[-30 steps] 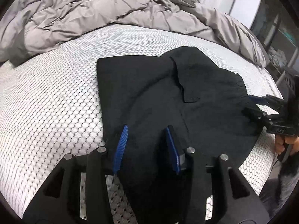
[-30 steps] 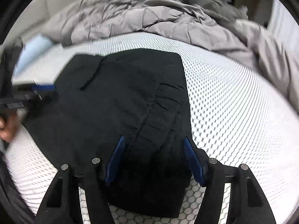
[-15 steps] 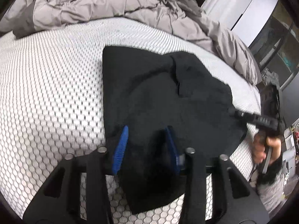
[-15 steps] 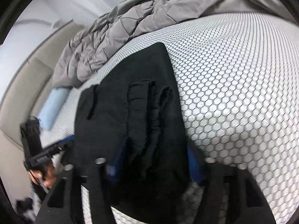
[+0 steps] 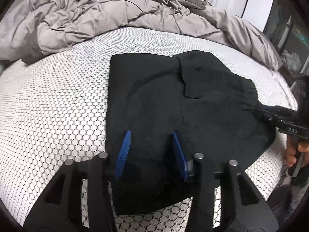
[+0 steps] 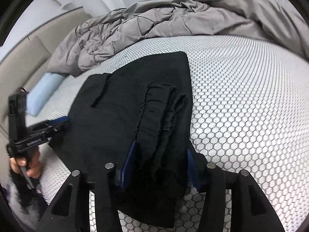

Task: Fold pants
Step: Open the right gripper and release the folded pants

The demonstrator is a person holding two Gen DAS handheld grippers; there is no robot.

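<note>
black pants (image 5: 173, 106) laid folded on the honeycomb-patterned bed (image 5: 58, 106) | left gripper (image 5: 150, 152) jaws opening, fabric seen between them | right gripper (image 6: 160, 164) jaws opening around the bunched waistband | grey duvet (image 5: 96, 15) heaped behind

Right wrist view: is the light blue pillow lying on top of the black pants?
No, the light blue pillow lies apart from the black pants.

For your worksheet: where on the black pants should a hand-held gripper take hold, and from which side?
Probably the gathered waistband of the black pants, approached from the near edge of the bed: its bunched layers stand thicker than the flat cloth, so they suit a pinch.
</note>
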